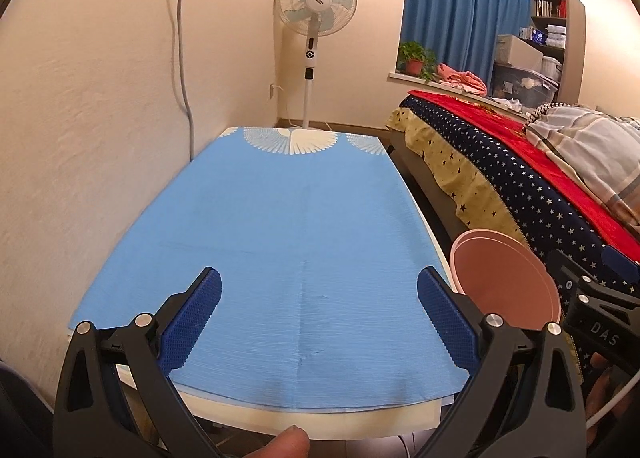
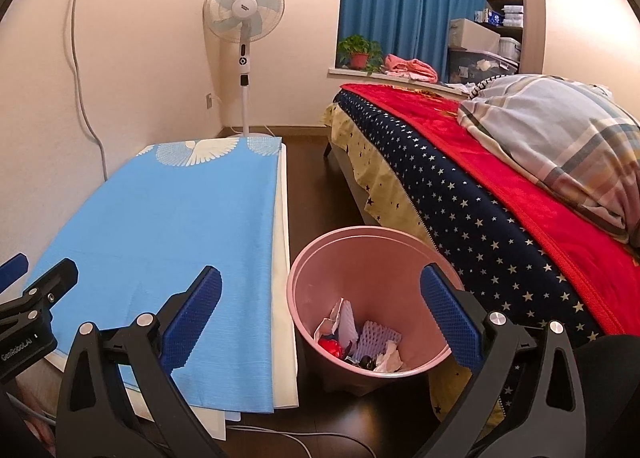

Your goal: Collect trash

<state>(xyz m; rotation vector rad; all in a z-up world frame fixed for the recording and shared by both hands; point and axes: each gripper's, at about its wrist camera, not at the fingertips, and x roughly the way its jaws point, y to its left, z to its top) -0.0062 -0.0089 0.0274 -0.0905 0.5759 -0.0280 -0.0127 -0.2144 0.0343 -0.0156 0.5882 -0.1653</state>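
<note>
The collecting looks close to done, judging by how things lie: the trash [image 2: 360, 342] sits in the bottom of the pink bin [image 2: 304, 298], and no loose scrap shows on the blue cloth [image 1: 280, 238] that covers the table [image 1: 320, 424]. The step in hand reads as a last check of the tabletop, or the pause after a drop.

The left gripper [image 1: 319, 318] hangs over the near edge of the table with its jaws wide and nothing between them; only cloth shows in the gap. The right gripper [image 2: 320, 318] is likewise spread wide and empty, and it sits above the near rim of the bin, so that the crumpled paper, white foam netting and a red piece lie below and just ahead of it. The bin stands on the dark floor [image 2: 308, 186] between the right edge of the table and the bed [image 2: 500, 218], near both.

If any litter remains it lies outside both views; the next move would call for turning a gripper to scan the floor, the far edge of the table and the bed
</note>
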